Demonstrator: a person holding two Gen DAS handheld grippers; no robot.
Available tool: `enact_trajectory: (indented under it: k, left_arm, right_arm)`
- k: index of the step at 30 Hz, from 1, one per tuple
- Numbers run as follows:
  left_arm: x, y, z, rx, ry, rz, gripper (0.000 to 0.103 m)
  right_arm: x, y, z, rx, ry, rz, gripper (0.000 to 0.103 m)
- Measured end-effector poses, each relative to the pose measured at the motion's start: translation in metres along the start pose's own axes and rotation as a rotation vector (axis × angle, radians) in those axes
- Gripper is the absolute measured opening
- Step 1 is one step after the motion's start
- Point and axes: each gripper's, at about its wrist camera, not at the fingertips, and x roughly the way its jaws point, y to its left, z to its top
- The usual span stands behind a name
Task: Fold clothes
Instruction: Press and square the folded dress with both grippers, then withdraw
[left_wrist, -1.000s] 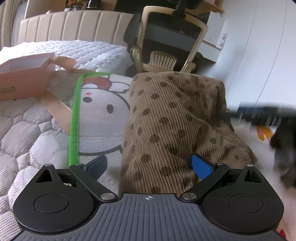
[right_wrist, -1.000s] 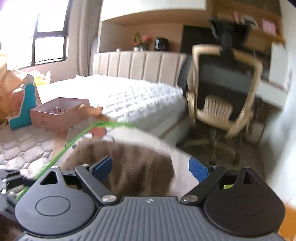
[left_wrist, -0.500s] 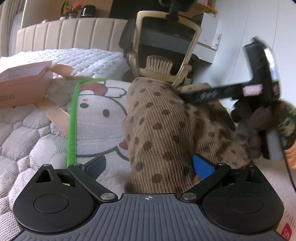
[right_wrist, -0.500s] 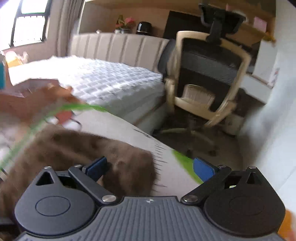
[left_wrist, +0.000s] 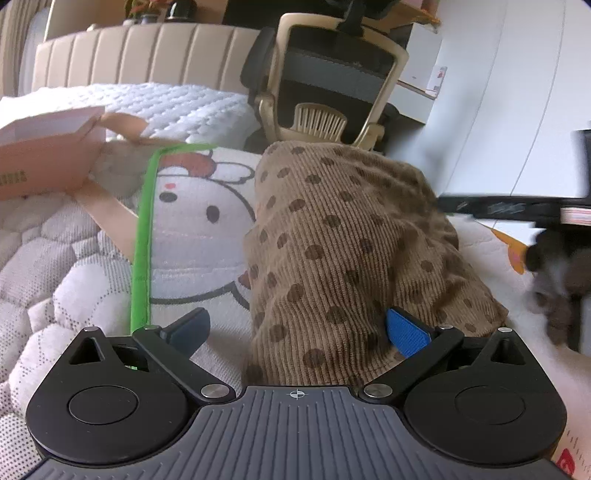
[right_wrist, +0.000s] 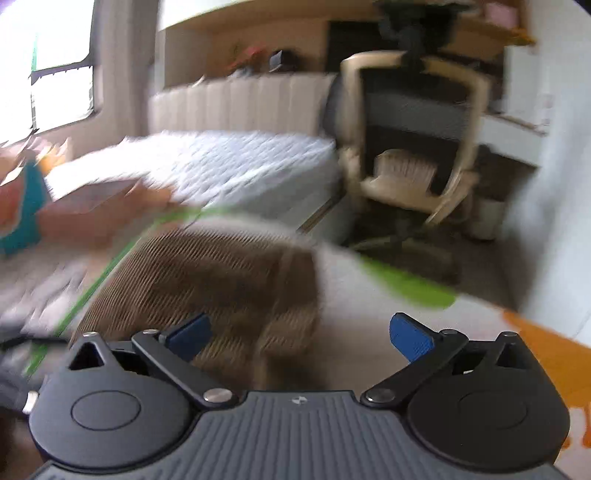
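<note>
Left wrist view: we record a brown corduroy garment (left_wrist: 343, 251) with dark dots, bunched in a folded heap on a cartoon-printed mat (left_wrist: 199, 236) with a green border (left_wrist: 142, 236), which lies on the quilted bed (left_wrist: 48, 269). Its near end lies between our left gripper's (left_wrist: 295, 328) spread fingers; the blue pad (left_wrist: 406, 332) at 3 o'clock sits at the cloth, though we cannot tell whether it touches. The jaws stand wide and grip nothing. At 10 o'clock of the garment, an open pink box (left_wrist: 40, 158) rests on the bed. At 12 o'clock, beyond the mattress edge, stands a beige office chair (left_wrist: 332, 85). At 3 o'clock, a dark blurred object (left_wrist: 517, 210) hangs above the mat.

Right wrist view, heavily blurred: the garment (right_wrist: 207, 277) lies at 11 o'clock of our right gripper (right_wrist: 299, 336), whose jaws are wide and empty over the mat (right_wrist: 369, 314). The chair (right_wrist: 413, 147) stands at 1 o'clock.
</note>
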Motion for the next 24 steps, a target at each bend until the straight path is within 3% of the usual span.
enact_trajectory:
  k: [3,7,11,13,15,18,21,24]
  left_arm:
    - [0.0,0.0,0.0,-0.001,0.0,0.001,0.103]
    - [-0.011,0.003,0.012,-0.003,-0.027,-0.041,0.103]
    - [-0.033,-0.013,0.048,0.072,-0.139,-0.131,0.103]
    - [-0.028,-0.028,0.068,0.126,-0.157,-0.183,0.103]
    - [-0.008,-0.038,0.087,0.129,-0.108,-0.24,0.103]
    - [0.046,-0.038,0.102,0.054,0.057,-0.255,0.103]
    - [0.075,-0.036,0.104,0.032,0.093,-0.252,0.103]
    - [0.078,-0.034,0.109,-0.05,0.098,-0.256,0.103]
  right_arm:
    - [0.01,0.011,-0.029,-0.073,0.063,-0.027,0.103]
    - [0.012,-0.001,-0.038,0.018,0.046,0.014,0.103]
    - [0.008,-0.008,-0.04,0.041,0.048,0.059,0.103]
    - [-0.003,-0.01,-0.042,0.04,0.034,0.079,0.103]
    - [-0.013,-0.013,-0.045,0.032,0.037,0.122,0.103]
    - [-0.017,-0.016,-0.053,-0.035,0.07,0.164,0.103]
    - [-0.02,-0.012,-0.059,-0.08,0.07,0.143,0.103]
    - [-0.028,-0.007,-0.061,-0.078,0.062,0.142,0.103]
